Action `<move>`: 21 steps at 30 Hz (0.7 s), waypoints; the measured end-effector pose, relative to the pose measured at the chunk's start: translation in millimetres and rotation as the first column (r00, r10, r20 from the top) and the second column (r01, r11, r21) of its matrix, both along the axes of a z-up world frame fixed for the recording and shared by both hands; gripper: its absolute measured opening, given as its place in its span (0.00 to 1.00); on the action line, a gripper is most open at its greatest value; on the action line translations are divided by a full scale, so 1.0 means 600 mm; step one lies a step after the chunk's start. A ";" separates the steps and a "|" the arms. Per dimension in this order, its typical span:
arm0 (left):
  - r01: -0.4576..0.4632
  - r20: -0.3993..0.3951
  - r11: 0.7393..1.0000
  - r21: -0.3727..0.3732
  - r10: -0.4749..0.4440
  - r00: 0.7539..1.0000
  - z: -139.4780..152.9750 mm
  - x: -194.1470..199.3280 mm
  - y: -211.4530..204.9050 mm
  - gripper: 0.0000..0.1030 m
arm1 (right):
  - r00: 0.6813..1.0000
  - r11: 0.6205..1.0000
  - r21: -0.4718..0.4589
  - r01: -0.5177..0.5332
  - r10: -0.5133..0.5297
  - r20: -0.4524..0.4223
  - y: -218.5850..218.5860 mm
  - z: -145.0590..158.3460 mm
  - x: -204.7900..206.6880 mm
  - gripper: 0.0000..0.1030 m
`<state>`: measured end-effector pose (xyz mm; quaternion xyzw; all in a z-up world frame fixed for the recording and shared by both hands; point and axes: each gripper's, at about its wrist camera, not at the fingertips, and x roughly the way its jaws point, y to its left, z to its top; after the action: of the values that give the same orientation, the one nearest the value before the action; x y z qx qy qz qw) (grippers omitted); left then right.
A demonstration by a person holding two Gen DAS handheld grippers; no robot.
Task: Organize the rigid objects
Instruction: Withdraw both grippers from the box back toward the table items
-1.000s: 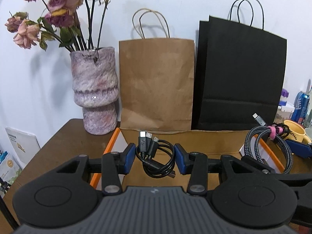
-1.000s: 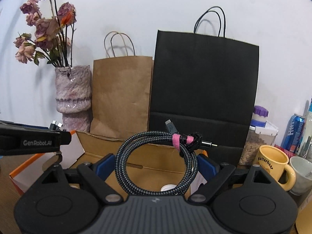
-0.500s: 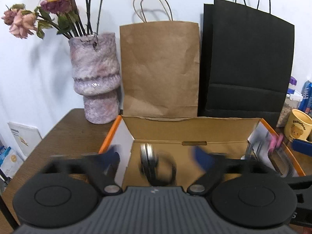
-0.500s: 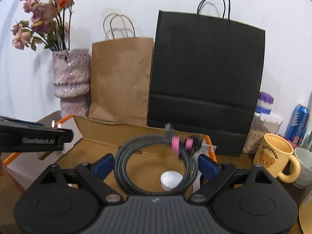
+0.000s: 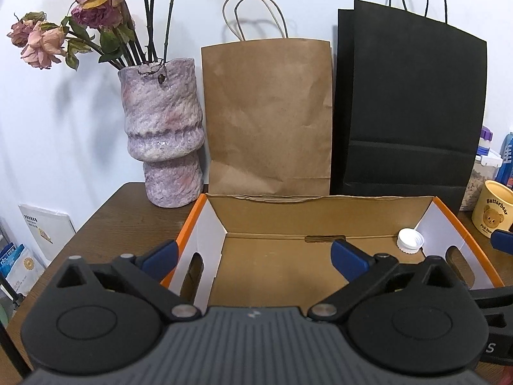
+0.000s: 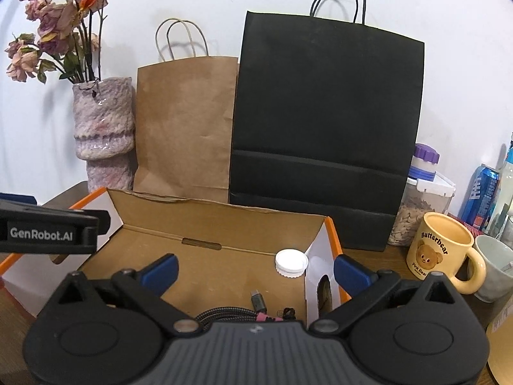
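An open cardboard box [image 5: 320, 198] with orange edges lies under both grippers. My left gripper [image 5: 253, 253] stands open over its left half with nothing between the fingers. The small black cable is out of sight. My right gripper [image 6: 255, 271] is open over the right half of the box [image 6: 208, 206]. The braided grey cable with a pink tie [image 6: 231, 316] lies on the box floor just below it, mostly hidden by the gripper body. A white bottle cap [image 6: 291, 263] rests in the far right corner, also seen as the cap [image 5: 410, 240] in the left wrist view.
Behind the box stand a purple vase with dried roses [image 5: 163, 134], a brown paper bag [image 5: 269, 115] and a black paper bag [image 5: 413, 112]. A yellow bear mug [image 6: 439, 250], a grey cup [image 6: 493, 263], a jar and a can crowd the right.
Both grippers opened. The black cable fell from the left one and the braided cable from the right one, both into the box. Both views tipped slightly downward.
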<state>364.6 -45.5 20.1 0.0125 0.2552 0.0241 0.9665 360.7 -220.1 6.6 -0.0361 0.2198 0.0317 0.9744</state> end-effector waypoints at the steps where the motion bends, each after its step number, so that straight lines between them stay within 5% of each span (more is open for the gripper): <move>1: 0.000 0.000 1.000 0.000 0.000 1.000 0.000 0.000 0.000 1.00 | 1.000 1.000 0.000 -0.001 0.001 0.000 0.000 0.000 0.000 1.00; 21: 0.003 0.021 1.000 -0.005 -0.003 1.000 0.014 -0.020 0.001 1.00 | 1.000 1.000 0.003 -0.017 0.017 0.012 0.008 0.022 -0.024 1.00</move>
<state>352.5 -45.0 28.6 0.0099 0.2452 0.0221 0.9692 346.0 -215.3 19.5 -0.0369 0.2134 0.0402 0.9754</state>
